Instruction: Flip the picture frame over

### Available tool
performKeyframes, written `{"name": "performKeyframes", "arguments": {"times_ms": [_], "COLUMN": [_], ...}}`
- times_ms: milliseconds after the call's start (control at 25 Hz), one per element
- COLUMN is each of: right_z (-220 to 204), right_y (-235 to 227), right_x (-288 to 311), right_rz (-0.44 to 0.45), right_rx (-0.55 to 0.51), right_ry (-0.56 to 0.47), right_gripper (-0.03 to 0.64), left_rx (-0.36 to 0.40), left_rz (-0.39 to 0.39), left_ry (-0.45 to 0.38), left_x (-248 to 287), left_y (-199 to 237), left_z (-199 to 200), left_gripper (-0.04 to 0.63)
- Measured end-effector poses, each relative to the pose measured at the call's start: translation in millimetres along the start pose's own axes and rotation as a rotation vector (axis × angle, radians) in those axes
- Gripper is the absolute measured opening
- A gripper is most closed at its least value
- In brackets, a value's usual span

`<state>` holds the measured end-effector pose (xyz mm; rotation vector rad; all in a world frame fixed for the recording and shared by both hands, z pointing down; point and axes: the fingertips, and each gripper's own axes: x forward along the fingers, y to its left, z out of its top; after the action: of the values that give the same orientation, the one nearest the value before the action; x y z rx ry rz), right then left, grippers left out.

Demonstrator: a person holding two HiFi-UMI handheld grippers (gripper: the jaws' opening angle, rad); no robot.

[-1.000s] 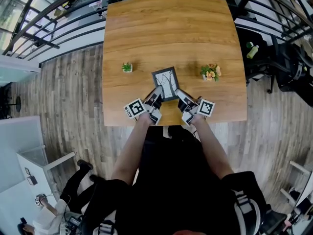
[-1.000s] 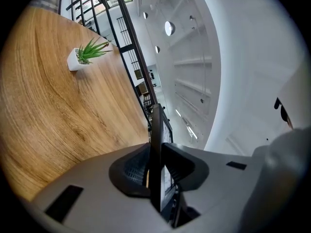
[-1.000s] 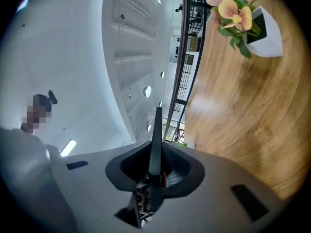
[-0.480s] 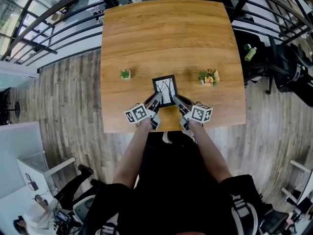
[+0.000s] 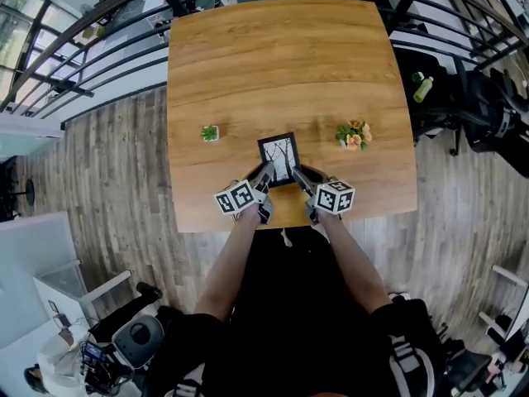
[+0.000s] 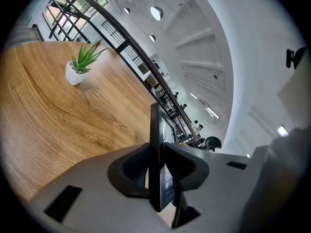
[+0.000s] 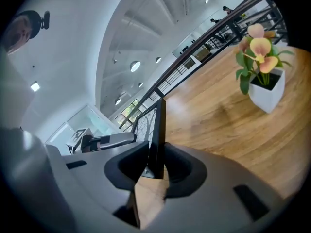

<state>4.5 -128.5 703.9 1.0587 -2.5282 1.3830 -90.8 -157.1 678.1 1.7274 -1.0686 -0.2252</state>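
Wood table (image 5: 248,56), seen from above. The frame (image 5: 278,157) sits mid-width, close to the near edge, w/ its picture side up: a bare tree drawing in a dark border. Both grippers hold it by its 2 near corners.

L gripper (image 5: 266,174) is at the near-left corner. In its own view the jaws are clamped on the frame's edge, 1 pad each side, both pressing on it. Its marker cube faces the head cam.

R gripper (image 5: 297,174) is at the near-right corner. Its jaws are opening, but the frame is between them and both pads look to be touching it, so it's gripped for now.

Can't tell if the frame's far edge rests on the table or is lifted clear.

A small green plant (image 5: 210,133) in a white pot stands toward the left edge, well apart from the frame. Flowers (image 5: 354,135), orange & pink in a white pot, stand toward the right edge at about the same depth. The frame is between the 2, slightly nearer the person.

A dark railing (image 5: 99,23) runs beyond the far & left edges, over a plank floor (image 5: 116,172).
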Motion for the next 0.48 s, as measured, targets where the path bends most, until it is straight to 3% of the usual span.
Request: {"name": "performKeyframes", "arguments": {"times_ms": [480], "right_z": [-19.7], "right_y": [-16.3], "right_x": [16.4], "right_rz": [-0.119], "right_rx": [-0.037], "right_ry": [0.038], "right_gripper": [0.107], "left_rx": [0.129], "left_rz": [0.130], "left_ry": [0.080], "left_x": [9.3], "left_y": [30.9], "left_z": [-5.5], "left_gripper": [0.117]}}
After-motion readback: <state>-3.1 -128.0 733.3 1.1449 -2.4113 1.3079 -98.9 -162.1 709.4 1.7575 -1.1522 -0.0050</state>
